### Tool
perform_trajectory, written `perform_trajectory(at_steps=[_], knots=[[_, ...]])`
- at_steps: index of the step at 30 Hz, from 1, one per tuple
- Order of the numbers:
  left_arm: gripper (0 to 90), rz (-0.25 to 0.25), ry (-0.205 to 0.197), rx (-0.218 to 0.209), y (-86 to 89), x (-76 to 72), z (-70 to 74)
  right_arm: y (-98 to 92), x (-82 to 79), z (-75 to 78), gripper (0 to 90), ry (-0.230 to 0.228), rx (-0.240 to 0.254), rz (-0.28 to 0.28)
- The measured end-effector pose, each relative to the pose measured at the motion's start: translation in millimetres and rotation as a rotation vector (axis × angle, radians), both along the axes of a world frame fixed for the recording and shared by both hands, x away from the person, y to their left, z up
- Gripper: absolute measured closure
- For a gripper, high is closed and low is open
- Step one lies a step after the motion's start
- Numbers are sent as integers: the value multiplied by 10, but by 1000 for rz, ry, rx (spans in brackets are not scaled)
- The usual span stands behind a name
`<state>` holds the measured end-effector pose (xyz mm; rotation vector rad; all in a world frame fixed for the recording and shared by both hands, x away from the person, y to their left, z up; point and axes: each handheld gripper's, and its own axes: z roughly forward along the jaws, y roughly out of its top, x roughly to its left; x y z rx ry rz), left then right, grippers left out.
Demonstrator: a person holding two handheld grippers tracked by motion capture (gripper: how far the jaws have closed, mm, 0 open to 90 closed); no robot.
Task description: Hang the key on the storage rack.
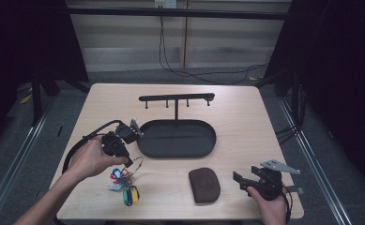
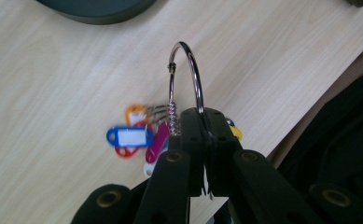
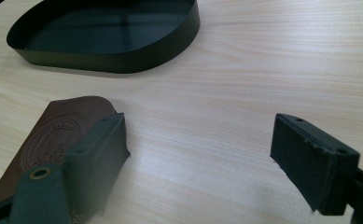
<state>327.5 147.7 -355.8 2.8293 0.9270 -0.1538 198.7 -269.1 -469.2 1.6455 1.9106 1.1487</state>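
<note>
Key ring (image 2: 184, 70) clenched in left gripper (image 2: 206, 119) — tags dangle clear, near tray (image 1: 176, 138); right gripper (image 3: 198, 158) released — idle.

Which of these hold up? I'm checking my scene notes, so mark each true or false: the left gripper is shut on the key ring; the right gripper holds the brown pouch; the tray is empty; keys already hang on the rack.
1. The left gripper is shut on the key ring: true.
2. The right gripper holds the brown pouch: false; its jaws stand open beside the pouch, which lies on the table.
3. The tray is empty: true.
4. Keys already hang on the rack: false; its hooks are bare.
</note>
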Motion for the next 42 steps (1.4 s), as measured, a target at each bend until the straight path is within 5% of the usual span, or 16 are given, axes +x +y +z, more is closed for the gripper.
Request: perform_trajectory(at_steps=[15,42], knots=[[882,-13,-88,-18,39,29,474,6,8,-3,186,3,1,4],[882,23,-89,-50,-53,212,877,-8,10,-3,182,3,12,2]])
